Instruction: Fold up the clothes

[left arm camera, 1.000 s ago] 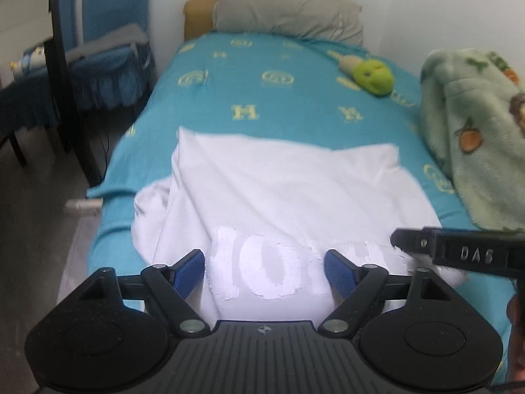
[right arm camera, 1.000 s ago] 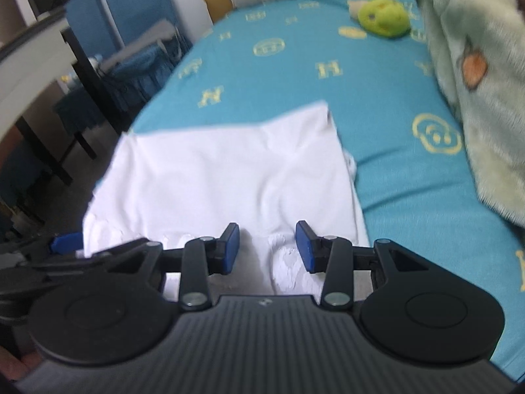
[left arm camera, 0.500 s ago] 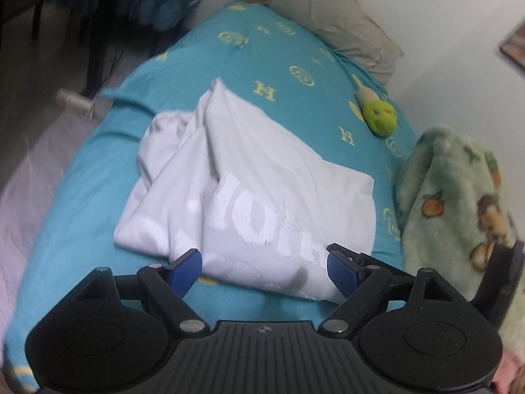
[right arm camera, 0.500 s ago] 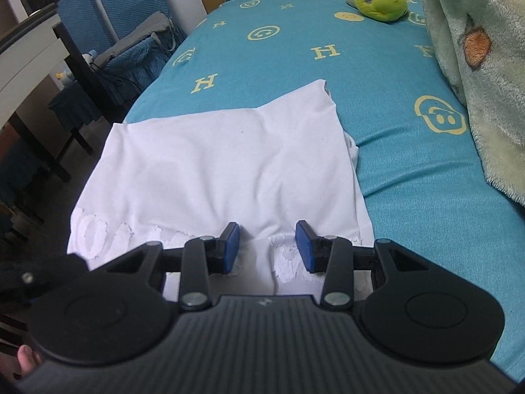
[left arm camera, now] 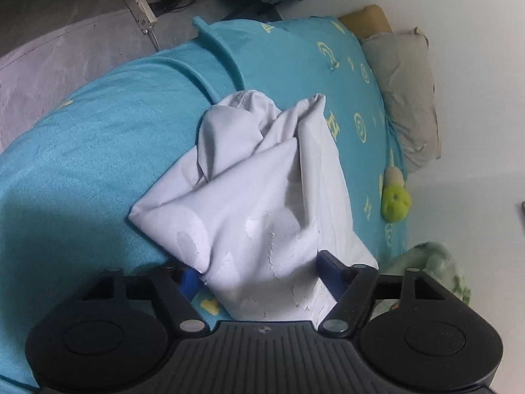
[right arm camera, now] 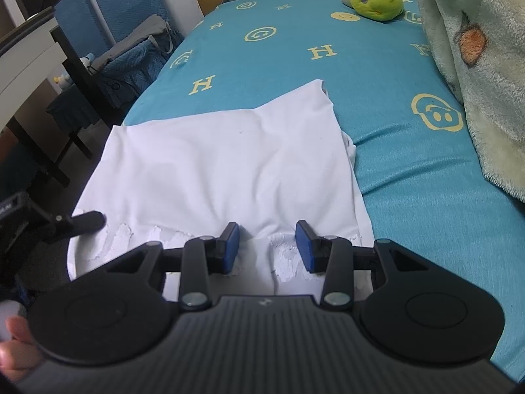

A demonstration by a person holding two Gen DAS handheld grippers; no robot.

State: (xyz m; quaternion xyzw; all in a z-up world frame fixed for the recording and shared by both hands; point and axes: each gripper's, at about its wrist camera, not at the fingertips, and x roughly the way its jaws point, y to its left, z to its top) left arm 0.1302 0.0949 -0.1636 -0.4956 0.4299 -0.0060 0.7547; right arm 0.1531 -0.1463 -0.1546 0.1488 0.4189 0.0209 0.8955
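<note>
A white T-shirt with a cracked white print lies on the teal bed sheet, partly folded. In the left wrist view the shirt looks bunched, with a sleeve sticking up. My left gripper is open, its blue fingers either side of the shirt's near edge; it also shows in the right wrist view at the shirt's left edge. My right gripper is open, its pads just above the printed near edge of the shirt.
A green plush toy and a grey pillow lie at the head of the bed. A fluffy green blanket is piled along the right side. Blue chairs and a dark table stand left of the bed.
My left gripper has swung round and tilted, coming close over the shirt's left near edge. The right gripper has moved slightly closer to the shirt. The shirt lies as before.
</note>
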